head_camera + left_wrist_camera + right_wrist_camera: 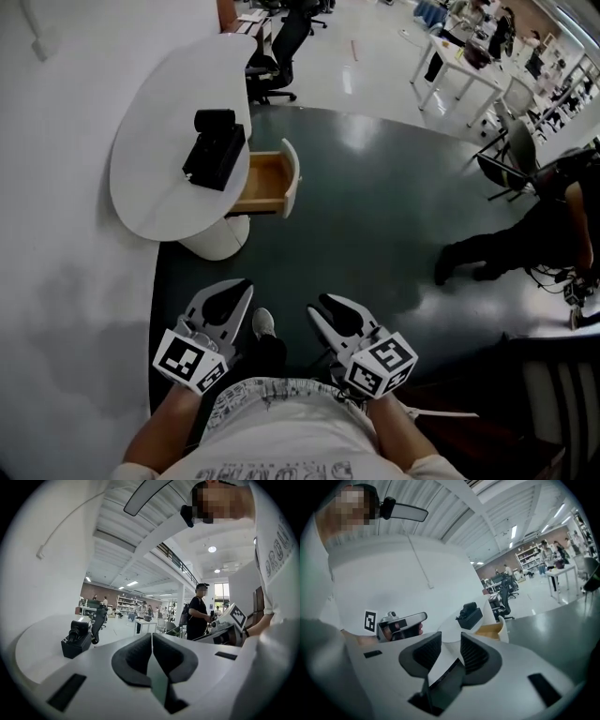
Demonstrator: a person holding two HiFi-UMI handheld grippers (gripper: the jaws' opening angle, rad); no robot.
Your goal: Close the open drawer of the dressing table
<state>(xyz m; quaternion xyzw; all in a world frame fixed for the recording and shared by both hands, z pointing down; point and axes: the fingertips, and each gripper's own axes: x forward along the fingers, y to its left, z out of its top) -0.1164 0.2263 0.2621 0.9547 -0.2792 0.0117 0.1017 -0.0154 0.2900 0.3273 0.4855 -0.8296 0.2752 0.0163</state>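
A white oval counter (159,187), the top of the dressing table, stands against a pale wall (56,187) at the upper left of the head view, on a rounded white pedestal. Its drawer (262,181) is pulled well out to the right from under the counter's edge, showing a bare wooden inside and a curved white front. The drawer hangs over the dark green floor (375,216). On the counter, just above the drawer, sits a black device (216,148). It looks like a box with a smaller piece on top, though the view is too coarse to say what it is. Both tools are held low, close to the person's body and well apart from the drawer, pointing roughly toward the dressing table. The left hand-held gripper (234,292) has its dark pads pressed together along one seam, with nothing between them. The right hand-held gripper (333,307) is partly open, with a narrow gap between its ribbed pads. It holds nothing, and only the distant counter shows through the gap. A light shoe (263,323) shows on the floor between the two tools. Beyond the dressing table stands a black office chair (272,66). At the right edge of the head view a person (525,234) in dark clothes bends low over the floor.
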